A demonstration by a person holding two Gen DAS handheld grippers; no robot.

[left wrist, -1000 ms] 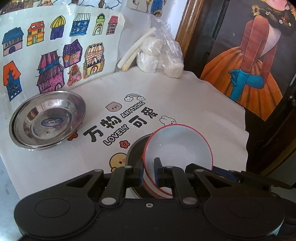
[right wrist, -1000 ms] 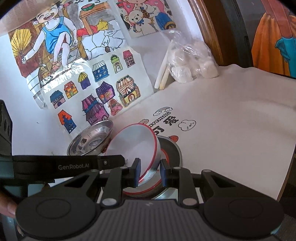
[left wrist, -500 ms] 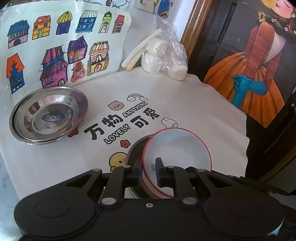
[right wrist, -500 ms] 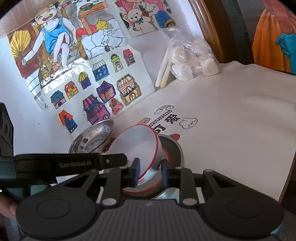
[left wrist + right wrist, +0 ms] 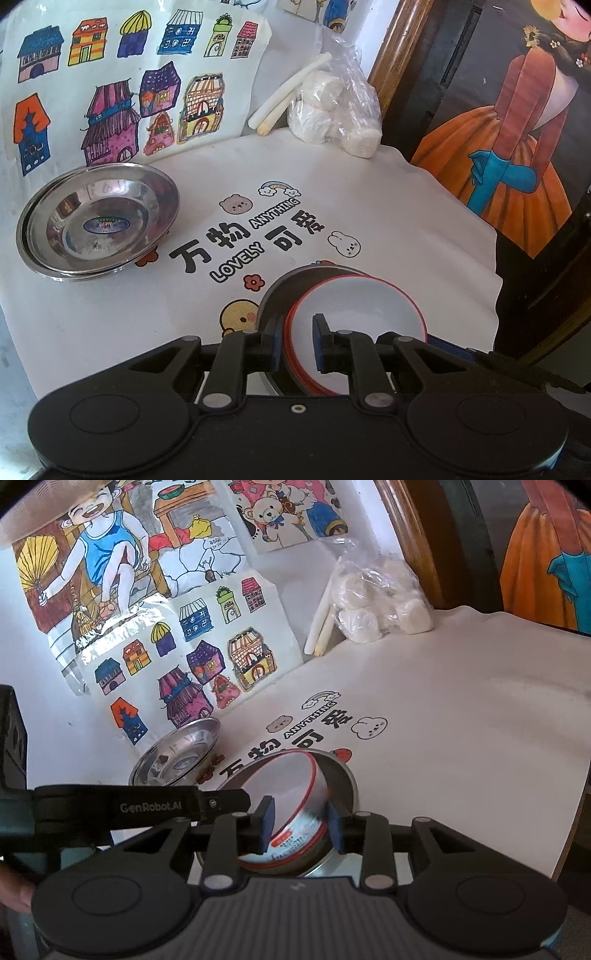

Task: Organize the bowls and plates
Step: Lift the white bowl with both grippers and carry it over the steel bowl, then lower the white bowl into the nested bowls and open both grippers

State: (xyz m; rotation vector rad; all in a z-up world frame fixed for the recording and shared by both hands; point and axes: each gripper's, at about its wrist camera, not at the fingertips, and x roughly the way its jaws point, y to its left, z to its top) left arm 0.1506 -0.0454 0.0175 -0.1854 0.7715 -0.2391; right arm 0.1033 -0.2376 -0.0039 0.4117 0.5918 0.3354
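Note:
A white bowl with a red rim rests on another like it, inside a steel plate near the front of the cloth. My left gripper straddles the bowl's near rim, one pad outside and one inside, with a narrow gap showing. In the right wrist view the same bowl lies between the pads of my right gripper. Its jaws are opening and stand clear of the bowl's wall. The steel plate's rim shows behind it. A finger of the left gripper reaches in from the left.
Two nested steel plates sit at the cloth's left, close to the wall drawings. A bag of white buns and pale sticks lie at the back. The table's edge drops off on the right beside a painting.
The bowl has sunk from a tilt down into the stack. My right jaws have spread well apart from it. The left jaws have widened slightly.

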